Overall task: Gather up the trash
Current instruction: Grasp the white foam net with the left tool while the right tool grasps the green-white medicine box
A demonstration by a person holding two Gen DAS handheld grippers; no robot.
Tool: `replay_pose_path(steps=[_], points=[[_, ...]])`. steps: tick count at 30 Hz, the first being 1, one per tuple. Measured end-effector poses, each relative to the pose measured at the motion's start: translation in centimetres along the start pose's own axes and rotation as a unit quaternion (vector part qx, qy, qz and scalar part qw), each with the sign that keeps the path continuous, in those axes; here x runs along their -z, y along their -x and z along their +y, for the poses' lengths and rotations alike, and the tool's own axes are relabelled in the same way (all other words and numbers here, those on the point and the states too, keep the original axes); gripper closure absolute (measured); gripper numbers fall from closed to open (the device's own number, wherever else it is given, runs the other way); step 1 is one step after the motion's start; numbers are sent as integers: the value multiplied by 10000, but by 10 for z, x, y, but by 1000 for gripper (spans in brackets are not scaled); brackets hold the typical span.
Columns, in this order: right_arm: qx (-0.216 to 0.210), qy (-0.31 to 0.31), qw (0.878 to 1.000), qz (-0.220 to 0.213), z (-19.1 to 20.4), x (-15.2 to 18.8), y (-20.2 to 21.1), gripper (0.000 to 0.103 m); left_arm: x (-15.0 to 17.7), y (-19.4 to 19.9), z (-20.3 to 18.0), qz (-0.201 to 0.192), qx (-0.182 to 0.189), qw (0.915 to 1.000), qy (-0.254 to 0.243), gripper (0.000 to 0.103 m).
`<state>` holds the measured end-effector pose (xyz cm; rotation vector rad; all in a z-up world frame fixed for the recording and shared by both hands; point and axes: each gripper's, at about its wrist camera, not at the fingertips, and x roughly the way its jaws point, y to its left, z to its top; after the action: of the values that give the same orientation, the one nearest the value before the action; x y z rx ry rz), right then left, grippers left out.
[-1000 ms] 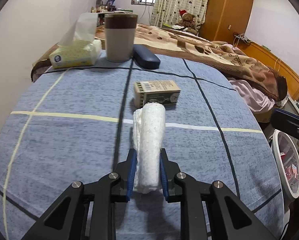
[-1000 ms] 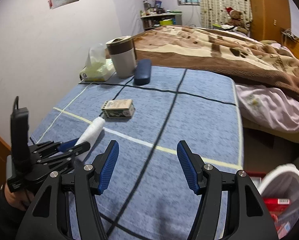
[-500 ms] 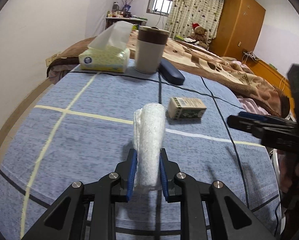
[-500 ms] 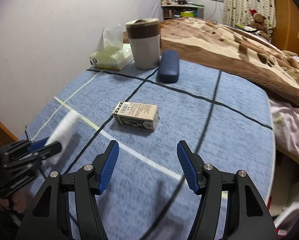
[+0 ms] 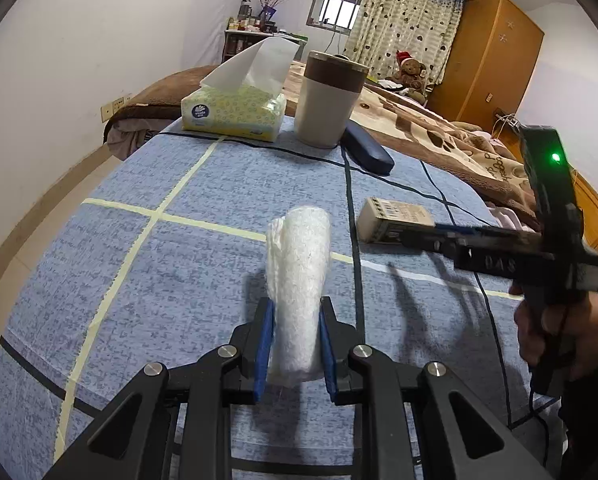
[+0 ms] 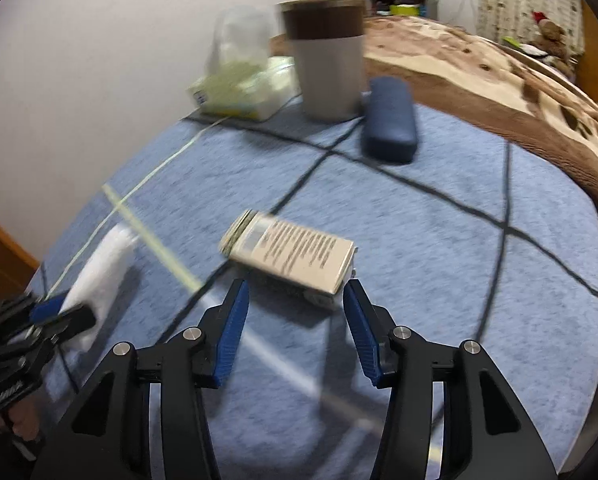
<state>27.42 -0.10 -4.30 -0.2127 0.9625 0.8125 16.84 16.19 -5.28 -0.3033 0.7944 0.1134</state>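
Rolled white paper towel [image 5: 299, 284]: clamped between the blue pads of the left gripper [image 5: 295, 344], jaws closed on its lower end, roll projecting forward above the blue checked tablecloth [image 5: 179, 272]. Small printed carton [image 6: 295, 260]: lying flat on the cloth, near the middle of the table.

Right gripper [image 6: 295, 320]: jaws wide apart, tilted down toward the carton, fingertips level with the carton's near edge, one on each side. Contact with the carton: cannot tell, right wrist view blurred by motion.

Left wrist view only:
- right gripper seen side-on at the right, fingers reaching the carton's near end
- bare hand [image 5: 559, 336] wrapped around its handle
- green indicator light [image 5: 555, 157] lit on its upright housing
- wooden wardrobe [image 5: 487, 60] and curtained window [image 5: 335, 10] behind the bed

Right wrist view only:
- printed top face of the carton
- left gripper at lower left, holding the towel off the cloth

Both views, far edge of table: tissue box [image 5: 235, 114], brown-lidded cup [image 5: 329, 104] just right of it, dark blue glasses case [image 5: 369, 150] just beside the cup.
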Motion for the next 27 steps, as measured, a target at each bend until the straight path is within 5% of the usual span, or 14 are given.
replay_pose_path(steps=[3,10,20,22,27], points=[[-295,321,9990,-30,22,5,9,52,2,3,4,-15,5,10000,52,81],[219,758,9954,-549,25,-9,20,44,4,8,10,-29,-13,9999,147,81],[68,813,9967,-35,17,-23,-19,44,4,-6,15,83,13,9997,215,81],[63,677,9976,-96,17,-21,-13,59,4,-8,15,100,10,9997,214,81],[192,366,9988,-275,14,-12,12,63,4,-1,8,87,23,9998,186,81]])
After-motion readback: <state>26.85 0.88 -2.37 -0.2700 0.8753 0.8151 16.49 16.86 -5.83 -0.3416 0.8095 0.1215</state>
